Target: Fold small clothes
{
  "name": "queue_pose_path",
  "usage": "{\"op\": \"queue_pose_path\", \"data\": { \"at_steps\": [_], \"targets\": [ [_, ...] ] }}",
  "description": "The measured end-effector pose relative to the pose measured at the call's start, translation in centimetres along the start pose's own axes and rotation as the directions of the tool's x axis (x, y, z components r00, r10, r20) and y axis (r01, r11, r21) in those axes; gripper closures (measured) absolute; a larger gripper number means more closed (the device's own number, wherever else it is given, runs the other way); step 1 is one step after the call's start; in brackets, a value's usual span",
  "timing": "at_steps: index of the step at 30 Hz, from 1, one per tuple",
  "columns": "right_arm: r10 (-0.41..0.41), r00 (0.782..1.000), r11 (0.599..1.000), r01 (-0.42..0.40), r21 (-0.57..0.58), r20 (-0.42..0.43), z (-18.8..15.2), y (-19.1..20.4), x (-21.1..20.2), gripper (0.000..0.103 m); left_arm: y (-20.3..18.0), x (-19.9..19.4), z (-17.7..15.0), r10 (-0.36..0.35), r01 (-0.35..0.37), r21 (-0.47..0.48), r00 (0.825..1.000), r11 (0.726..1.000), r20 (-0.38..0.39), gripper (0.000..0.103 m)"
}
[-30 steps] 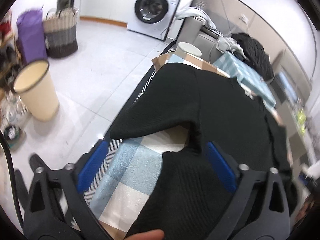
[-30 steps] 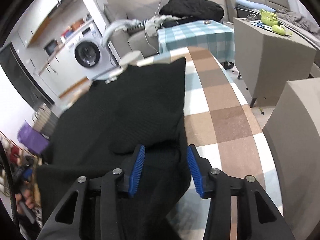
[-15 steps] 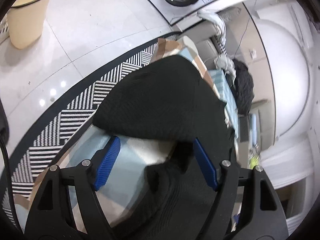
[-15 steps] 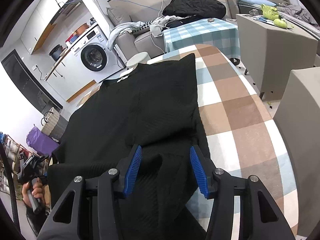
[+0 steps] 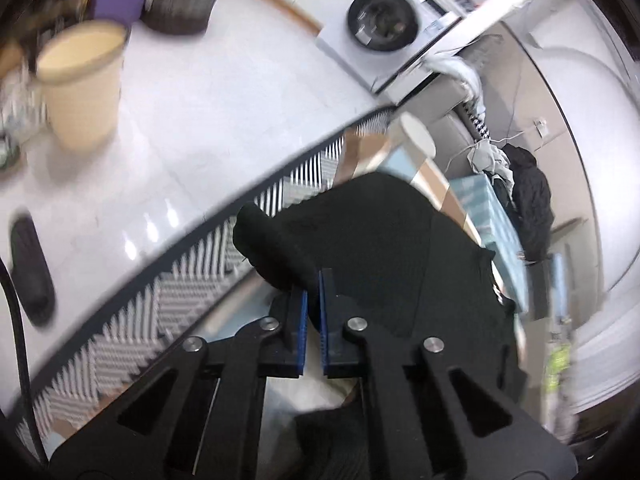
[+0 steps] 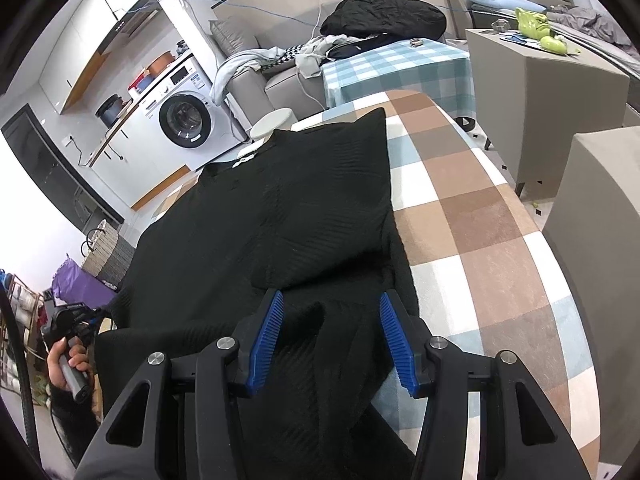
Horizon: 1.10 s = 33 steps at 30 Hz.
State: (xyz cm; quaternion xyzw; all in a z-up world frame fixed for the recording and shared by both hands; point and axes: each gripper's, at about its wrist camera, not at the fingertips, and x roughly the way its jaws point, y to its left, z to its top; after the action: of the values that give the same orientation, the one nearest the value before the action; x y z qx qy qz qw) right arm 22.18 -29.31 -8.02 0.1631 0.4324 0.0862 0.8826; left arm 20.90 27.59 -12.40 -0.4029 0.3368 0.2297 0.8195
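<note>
2 tools working the black garment [image 6: 280, 216] on the tabletop [image 6: 480, 216]: left tool [image 5: 313, 280] is clamping its sleeve, which is running up-left from it, while right tool [image 6: 330, 312] is sitting apart over the hem.

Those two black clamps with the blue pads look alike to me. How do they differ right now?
The left gripper has its jaws shut, pinching a bunched edge of the black garment; the right gripper has its jaws apart, a fold of that garment rising between them. The left works at the side near the striped rug, the right over the checked cloth. Both are black with ribbed blue pads.
</note>
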Motion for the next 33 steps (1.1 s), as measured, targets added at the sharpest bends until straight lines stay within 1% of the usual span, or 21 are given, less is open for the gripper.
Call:
{"op": "queue_pose_path", "data": {
  "at_steps": [3,4,5,6,7,8,9,10,12,13,14,18,19,21,23,26,28,29,31,32,33],
  "targets": [
    [0.001,1.0,1.0,-0.002,0.011,0.008,-0.3,-0.3,-0.4,0.051,-5.7,-2.0,-0.1,0.002,-0.025,0.203,0.994,0.979,0.112,0.101],
    [0.001,1.0,1.0,-0.001,0.014,0.013,-0.4,-0.4,-0.6,0.051,-8.1,-2.6,-0.5,-0.027,-0.012,0.279,0.99,0.96,0.135,0.101],
    [0.006,1.0,1.0,-0.006,0.018,0.017,-0.5,-0.5,-0.8,0.051,-11.4,-3.2,-1.3,-0.086,0.026,0.376,0.986,0.926,0.144,0.101],
    [0.008,1.0,1.0,-0.008,0.02,0.018,-0.6,-0.6,-0.9,0.051,-13.9,-3.5,-2.2,-0.136,0.069,0.45,0.984,0.89,0.118,0.101],
    [0.008,1.0,1.0,-0.008,0.023,0.021,-0.8,-0.7,-1.1,0.051,-16.3,-3.6,-3.4,-0.187,0.122,0.527,0.98,0.841,0.071,0.101],
    [0.006,1.0,1.0,-0.006,0.025,0.02,-0.8,-0.8,-1.1,0.051,-18.9,-3.5,-5.2,-0.247,0.2,0.604,0.969,0.771,-0.005,0.101],
    [0.003,1.0,1.0,-0.004,0.028,0.018,-0.8,-1.0,-1.2,0.051,-20.8,-2.9,-7.2,-0.296,0.296,0.657,0.948,0.694,-0.115,0.1],
    [0.0,1.0,1.0,-0.001,0.03,0.017,-0.8,-1.1,-1.3,0.051,-22.1,-2.2,-8.9,-0.297,0.349,0.681,0.934,0.643,-0.197,0.095],
    [-0.01,1.0,0.999,0.009,0.036,0.023,-0.9,-1.4,-1.7,0.051,-22.9,-1.1,-11.4,-0.249,0.391,0.701,0.92,0.596,-0.301,0.073],
    [-0.013,1.0,0.999,0.012,0.042,0.027,-1.0,-1.6,-1.9,0.051,-22.8,-0.8,-12.0,-0.23,0.389,0.706,0.921,0.591,-0.315,0.05],
    [-0.015,0.999,0.999,0.013,0.046,0.03,-1.1,-1.8,-2.0,0.051,-22.1,-0.6,-12.4,-0.224,0.377,0.704,0.926,0.602,-0.304,0.038],
    [-0.021,0.999,0.998,0.019,0.059,0.032,-1.5,-2.6,-2.2,0.05,-19.0,0.0,-11.4,-0.198,0.345,0.643,0.936,0.684,-0.291,0.036],
    [-0.021,0.999,0.998,0.019,0.063,0.029,-1.5,-2.8,-2.1,0.05,-18.3,0.2,-10.8,-0.188,0.323,0.623,0.943,0.713,-0.274,0.036],
    [-0.019,1.0,0.997,0.018,0.069,0.021,-1.6,-3.1,-1.9,0.05,-16.9,0.8,-10.1,-0.179,0.297,0.591,0.951,0.75,-0.25,0.036],
    [-0.016,1.0,0.997,0.015,0.072,0.014,-1.6,-3.2,-1.6,0.05,-16.0,1.4,-9.1,-0.187,0.298,0.55,0.95,0.78,-0.25,0.037],
    [-0.009,1.0,0.998,0.009,0.069,0.007,-1.7,-3.0,-1.6,0.05,-15.1,3.5,-8.4,-0.198,0.314,0.49,0.941,0.814,-0.274,0.037],
    [-0.007,1.0,0.998,0.007,0.068,0.008,-1.8,-2.8,-1.7,0.05,-14.9,4.3,-8.4,-0.221,0.344,0.454,0.927,0.822,-0.301,0.038],
    [-0.007,1.0,0.998,0.007,0.068,0.007,-1.9,-2.8,-1.8,0.05,-15.5,5.3,-8.4,-0.215,0.34,0.455,0.928,0.823,-0.305,0.038],
    [-0.015,1.0,0.997,0.014,0.077,0.005,-2.1,-3.0,-2.0,0.049,-16.7,7.1,-8.9,-0.16,0.287,0.46,0.942,0.84,-0.294,0.038],
    [-0.017,1.0,0.997,0.017,0.079,0.003,-2.2,-3.0,-2.0,0.049,-17.2,8.5,-8.9,-0.132,0.264,0.442,0.943,0.857,-0.306,0.038],
    [-0.02,1.0,0.997,0.02,0.08,-0.001,-2.2,-3.1,-2.0,0.049,-17.7,9.6,-8.9,-0.141,0.279,0.413,0.932,0.867,-0.334,0.038]
  ]
}}
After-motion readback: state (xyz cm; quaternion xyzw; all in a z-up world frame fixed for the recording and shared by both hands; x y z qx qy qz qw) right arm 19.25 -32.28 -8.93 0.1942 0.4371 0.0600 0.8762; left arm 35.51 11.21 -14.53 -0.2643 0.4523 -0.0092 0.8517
